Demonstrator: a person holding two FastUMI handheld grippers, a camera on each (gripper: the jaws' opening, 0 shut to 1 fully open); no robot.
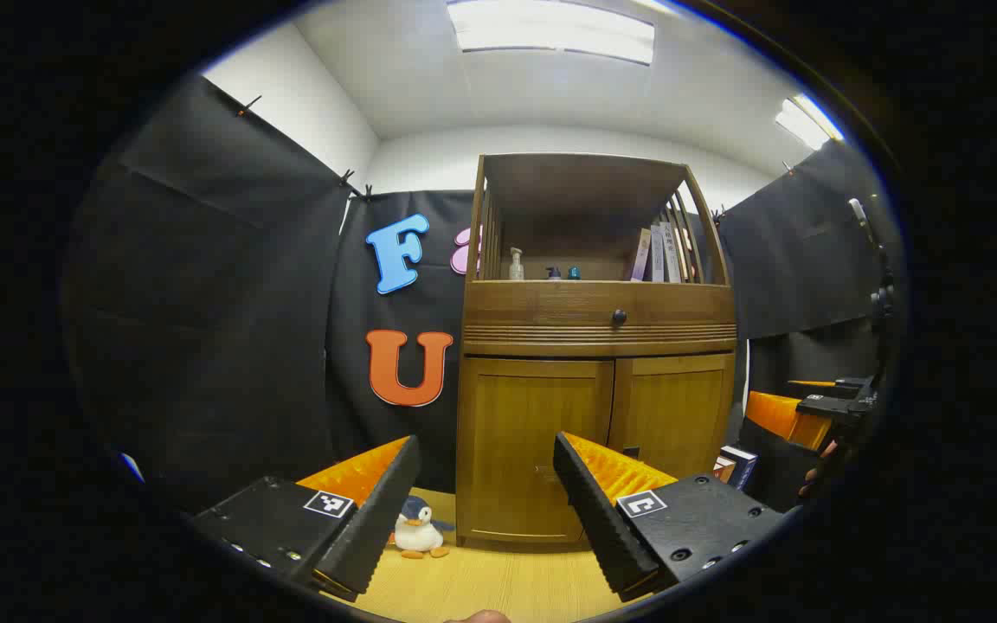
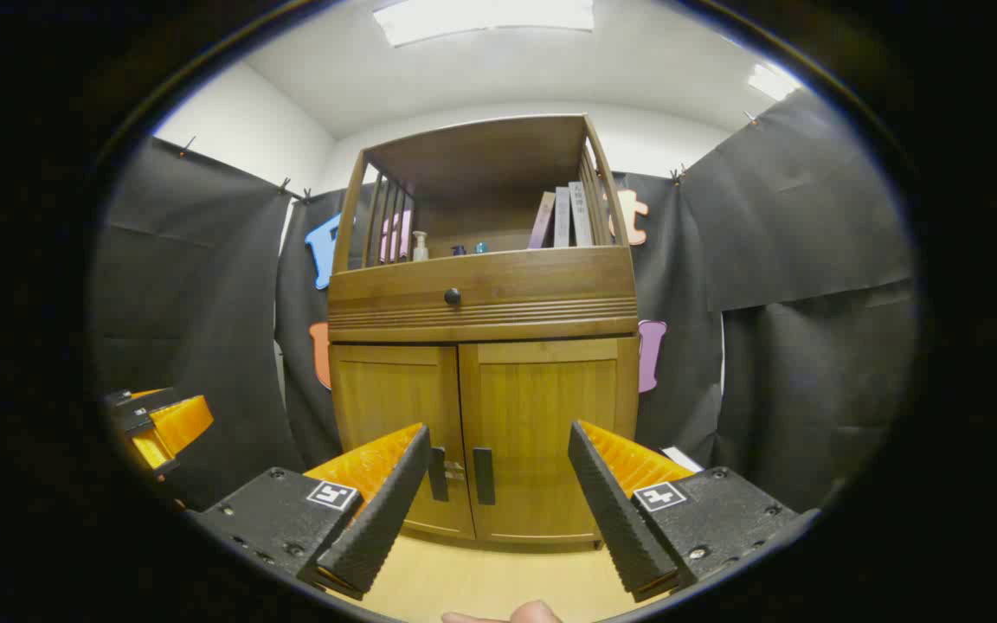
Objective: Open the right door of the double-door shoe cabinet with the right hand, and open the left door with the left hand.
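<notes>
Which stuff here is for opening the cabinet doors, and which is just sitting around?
For the job: right door, left door, door handles, left gripper, right gripper, both open.
Just there: toy penguin, books, bottles, drawer knob.

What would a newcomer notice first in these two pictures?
The tall wooden shoe cabinet stands in the middle against the black cloth wall, both doors shut, with two dark handles at the centre seam. Both grippers hang open before it. A toy penguin sits at its lower left.
</notes>
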